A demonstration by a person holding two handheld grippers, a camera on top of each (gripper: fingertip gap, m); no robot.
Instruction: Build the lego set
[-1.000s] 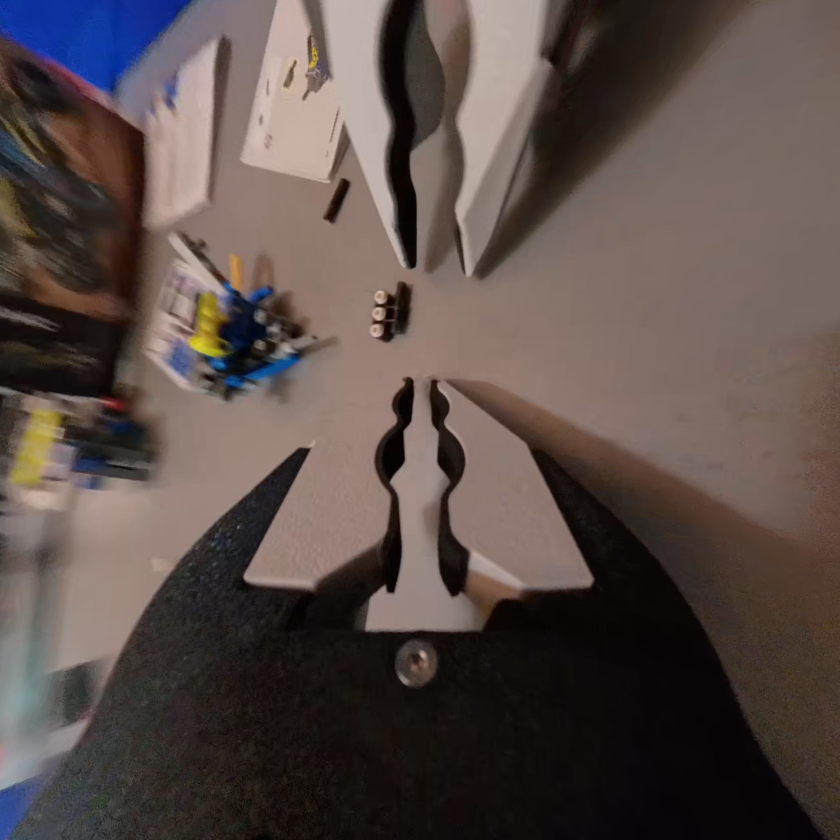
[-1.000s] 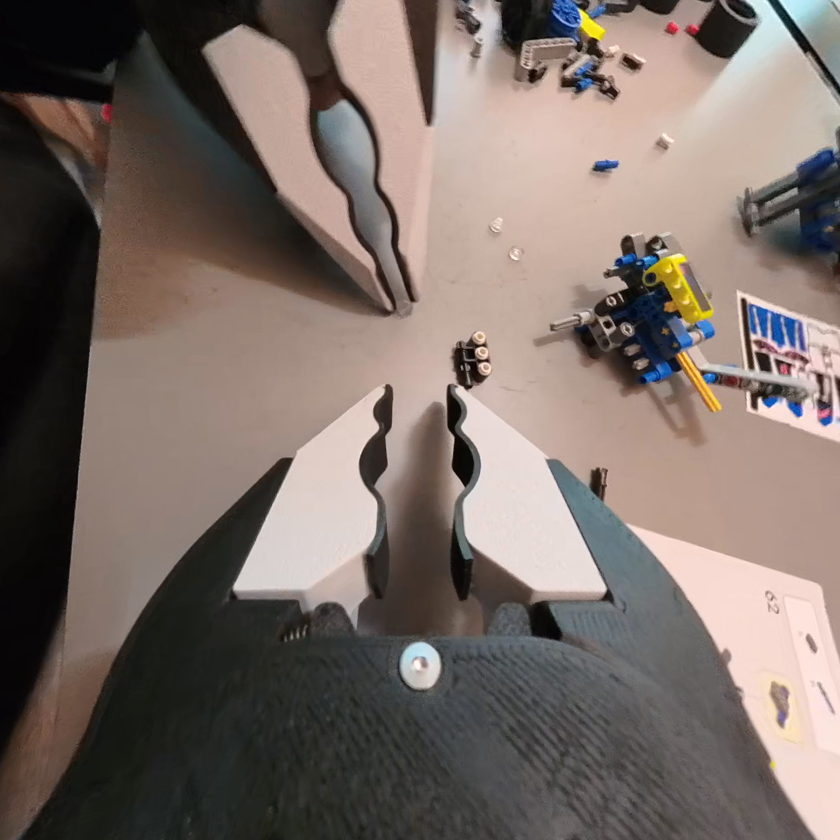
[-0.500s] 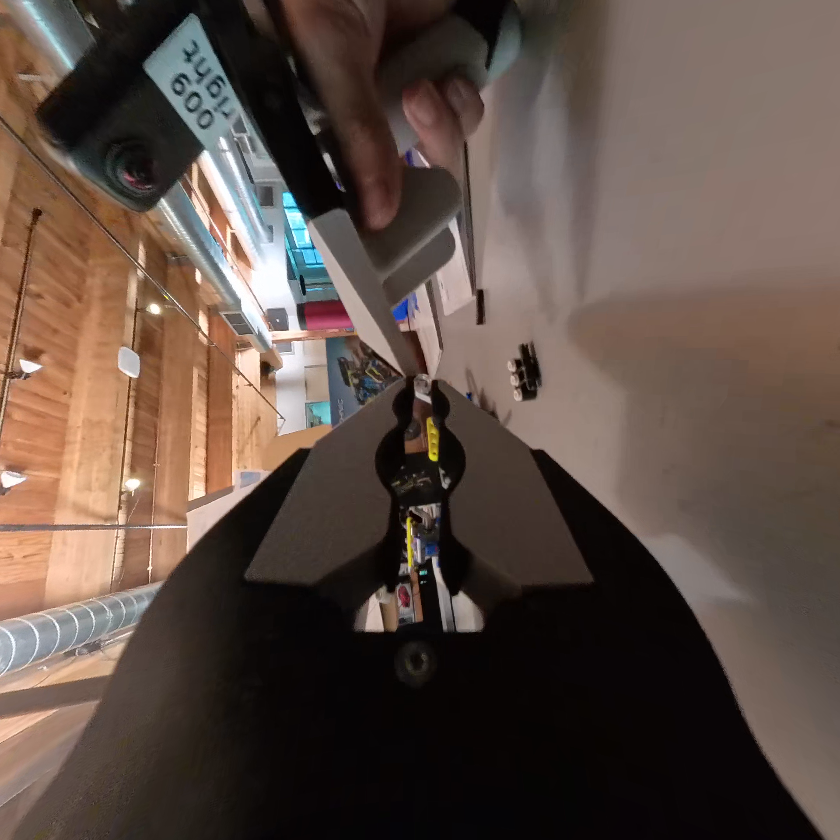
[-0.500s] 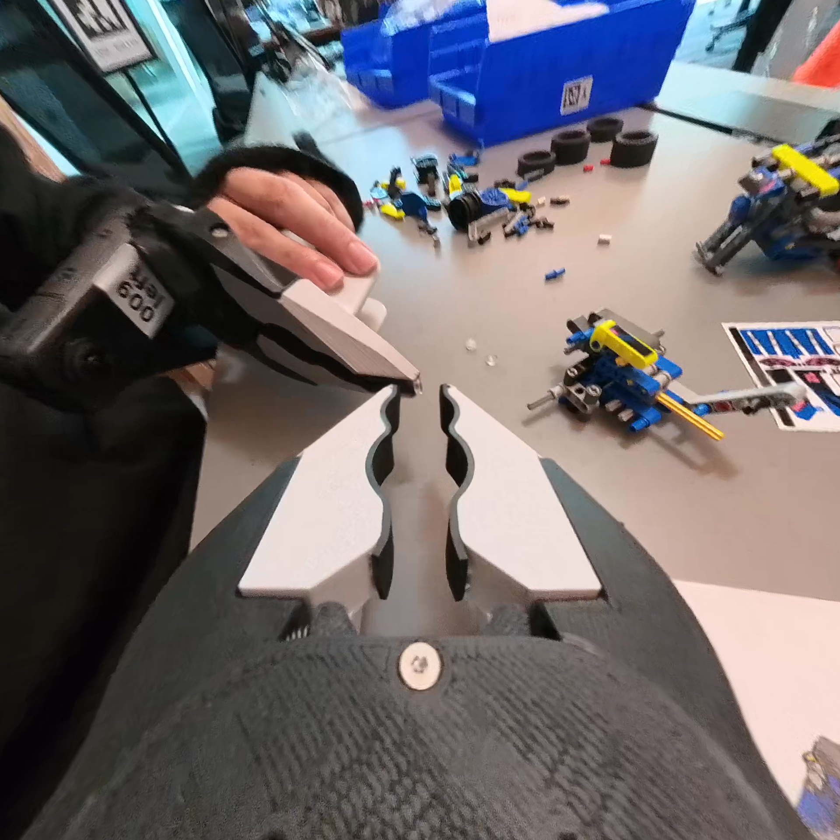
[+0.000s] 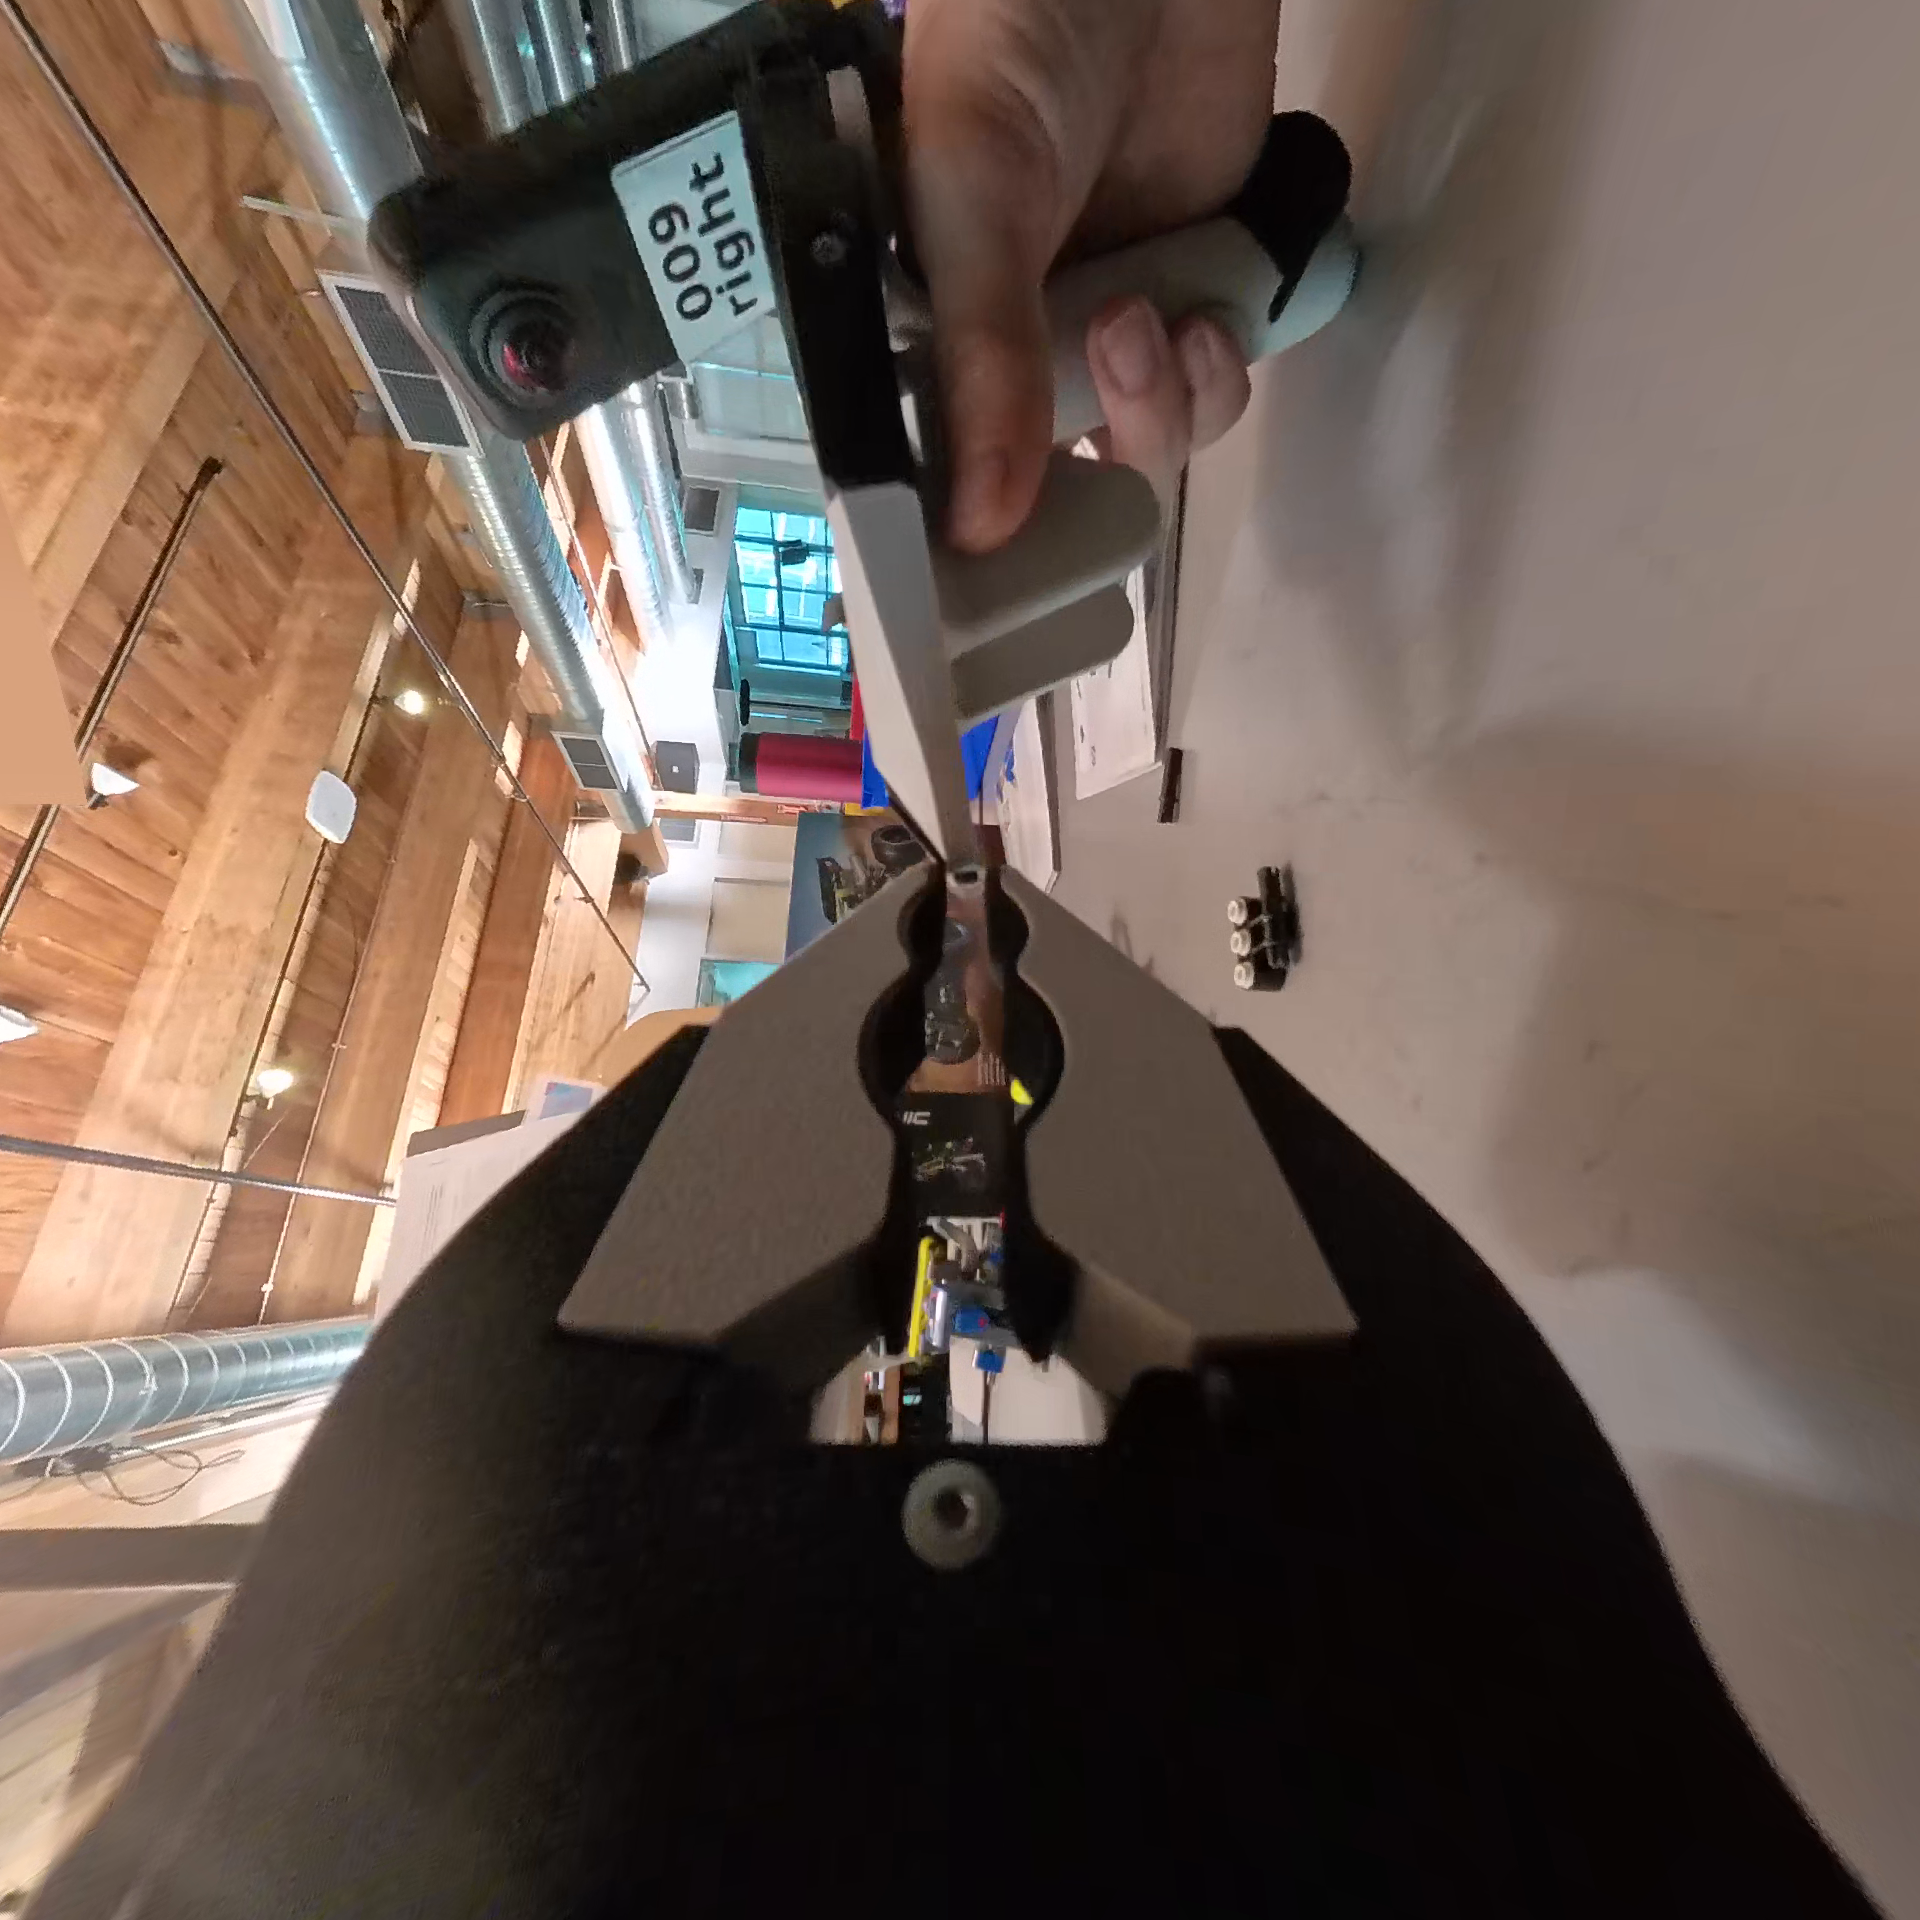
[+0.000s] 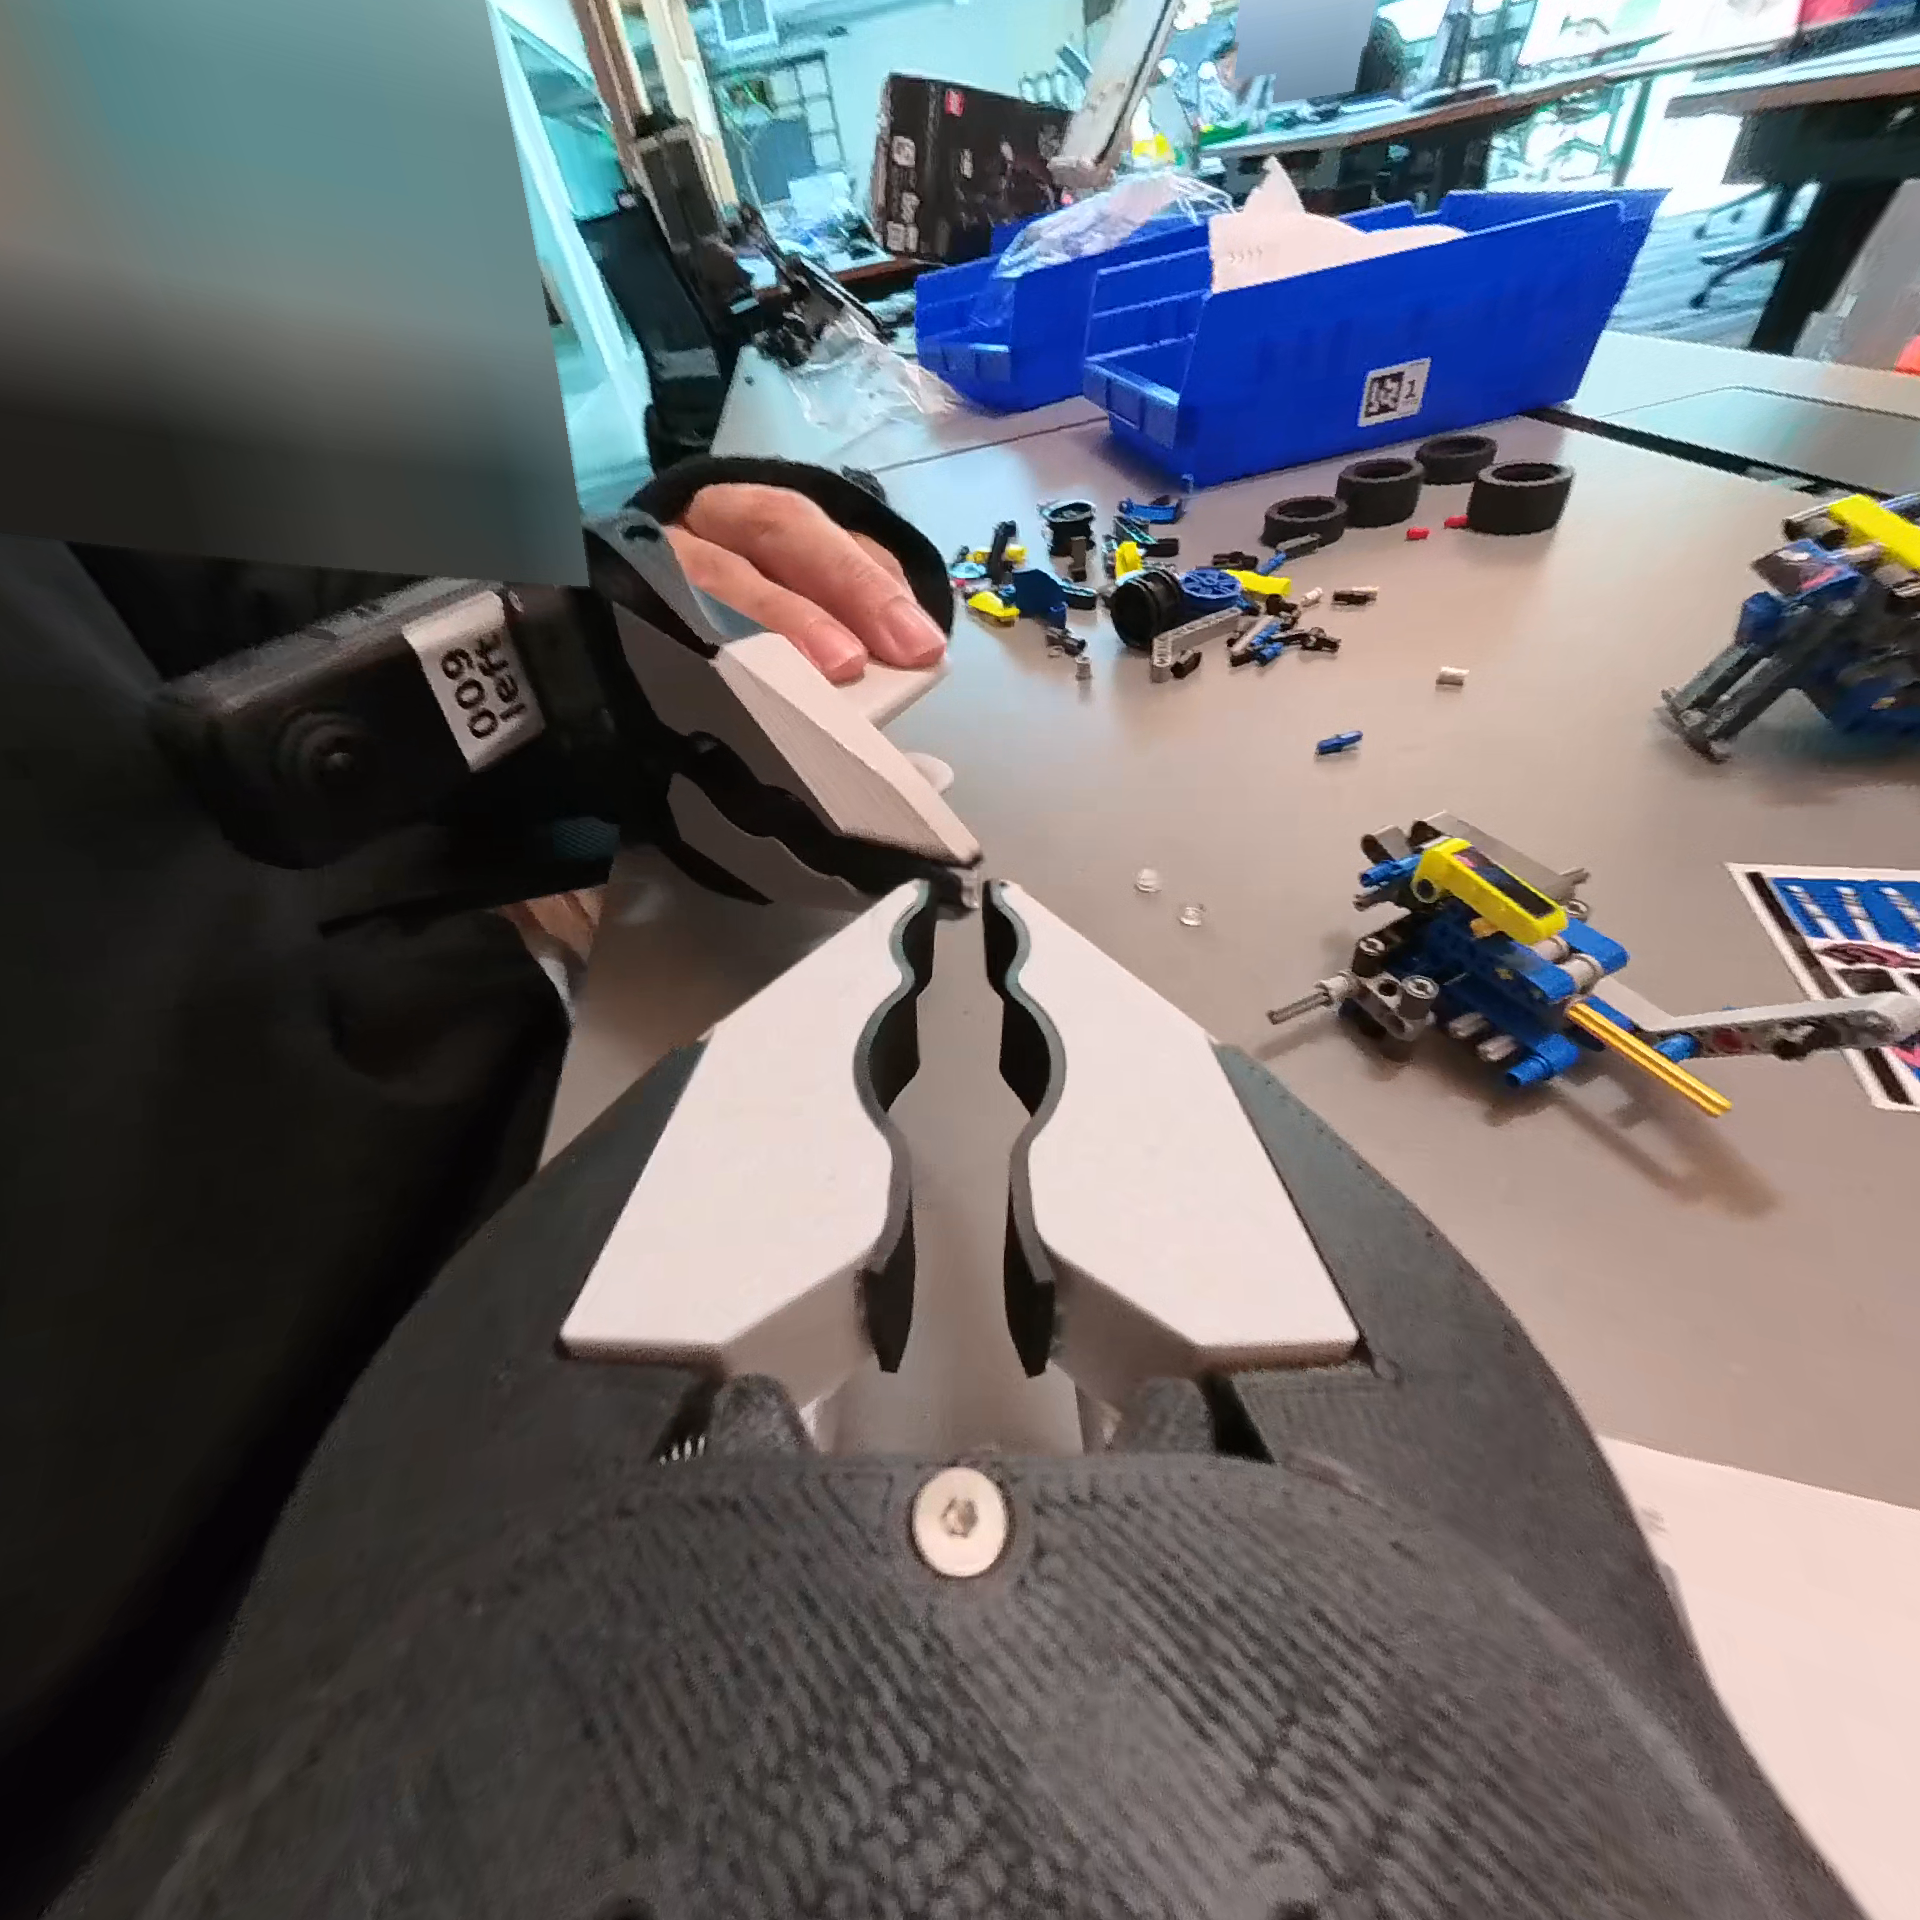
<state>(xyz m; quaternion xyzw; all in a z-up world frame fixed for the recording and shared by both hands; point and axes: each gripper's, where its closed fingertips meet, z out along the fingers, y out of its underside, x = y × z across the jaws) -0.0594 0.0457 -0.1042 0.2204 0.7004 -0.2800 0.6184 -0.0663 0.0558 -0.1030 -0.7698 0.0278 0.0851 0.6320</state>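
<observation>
Pinching tiny pale piece tip-to-tip

Desk: matt grey, smooth, faint scuffs. Right tool: smooth matt pale-grey plastic fingers with black wavy inner edges, on a coarse, ridged black body bearing a shiny metal screw; left tool likewise, its black body grainy. On the desk beyond the right tool: glossy blue, yellow and grey plastic sub-assembly, matt black rubber-like tyres, glossy blue plastic bins, and a printed sheet, seemingly paper.
</observation>
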